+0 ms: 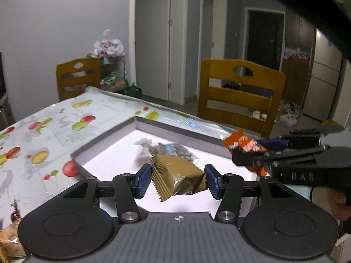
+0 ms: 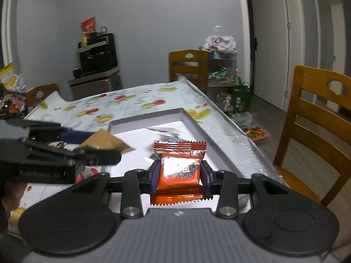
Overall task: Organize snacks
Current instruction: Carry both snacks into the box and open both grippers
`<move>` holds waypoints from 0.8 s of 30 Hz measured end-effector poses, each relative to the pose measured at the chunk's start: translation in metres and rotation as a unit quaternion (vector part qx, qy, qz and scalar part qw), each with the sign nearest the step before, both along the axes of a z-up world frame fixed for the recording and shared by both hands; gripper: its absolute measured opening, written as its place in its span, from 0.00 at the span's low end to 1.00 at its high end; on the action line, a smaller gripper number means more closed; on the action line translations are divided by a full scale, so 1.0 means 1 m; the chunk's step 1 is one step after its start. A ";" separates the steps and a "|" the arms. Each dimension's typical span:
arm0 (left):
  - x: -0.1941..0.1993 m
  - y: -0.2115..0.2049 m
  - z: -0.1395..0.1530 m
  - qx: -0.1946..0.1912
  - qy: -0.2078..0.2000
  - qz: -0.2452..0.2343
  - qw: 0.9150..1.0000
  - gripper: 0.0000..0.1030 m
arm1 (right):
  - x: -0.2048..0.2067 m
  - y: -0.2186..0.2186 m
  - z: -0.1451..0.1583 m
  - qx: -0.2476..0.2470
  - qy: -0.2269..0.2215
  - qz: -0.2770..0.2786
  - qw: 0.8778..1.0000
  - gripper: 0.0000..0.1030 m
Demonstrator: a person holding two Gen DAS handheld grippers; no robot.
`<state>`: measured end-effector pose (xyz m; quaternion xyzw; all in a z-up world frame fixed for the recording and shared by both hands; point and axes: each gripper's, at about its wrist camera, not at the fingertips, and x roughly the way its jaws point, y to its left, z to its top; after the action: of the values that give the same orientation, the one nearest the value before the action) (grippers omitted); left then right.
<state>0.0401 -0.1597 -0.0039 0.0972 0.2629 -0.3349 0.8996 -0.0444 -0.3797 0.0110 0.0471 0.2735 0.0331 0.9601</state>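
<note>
A person's left gripper (image 1: 178, 180) is clamping its jaws on a gold snack packet (image 1: 178, 178) while the right gripper (image 2: 179, 176) is clamping an orange snack packet (image 2: 179, 171), both above a white tray (image 1: 175, 129) on the bench (image 1: 43, 131).

The right gripper (image 2: 179, 176) is clamping an orange snack packet (image 2: 179, 171) between its blue pads, above the white tray (image 2: 198, 129) lying on the fruit-patterned tablecloth (image 2: 122, 105). At left, the left gripper (image 2: 103, 151) is gripping a gold-brown snack packet (image 2: 105, 143) over the same tray.
</note>
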 end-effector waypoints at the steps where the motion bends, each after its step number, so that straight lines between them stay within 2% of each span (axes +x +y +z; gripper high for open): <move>1: 0.001 -0.004 -0.003 0.003 0.003 -0.003 1.000 0.52 | 0.002 -0.004 -0.001 0.004 0.003 -0.003 1.000 0.36; 6: 0.005 -0.016 -0.015 0.009 0.024 -0.009 1.000 0.52 | 0.015 -0.016 -0.008 0.027 0.024 -0.024 0.999 0.36; 17: 0.007 -0.038 -0.040 0.011 0.061 -0.021 0.998 0.52 | 0.044 -0.011 -0.032 0.008 0.059 -0.048 0.997 0.37; 24: 0.000 -0.041 -0.052 0.013 0.080 -0.044 0.996 0.52 | 0.046 -0.013 -0.042 0.005 0.077 -0.047 0.996 0.36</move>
<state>0.0404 -0.2004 -0.0560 0.0932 0.3335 -0.3771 0.8590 0.0014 -0.3922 -0.0307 0.0675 0.3444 -0.0144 0.9363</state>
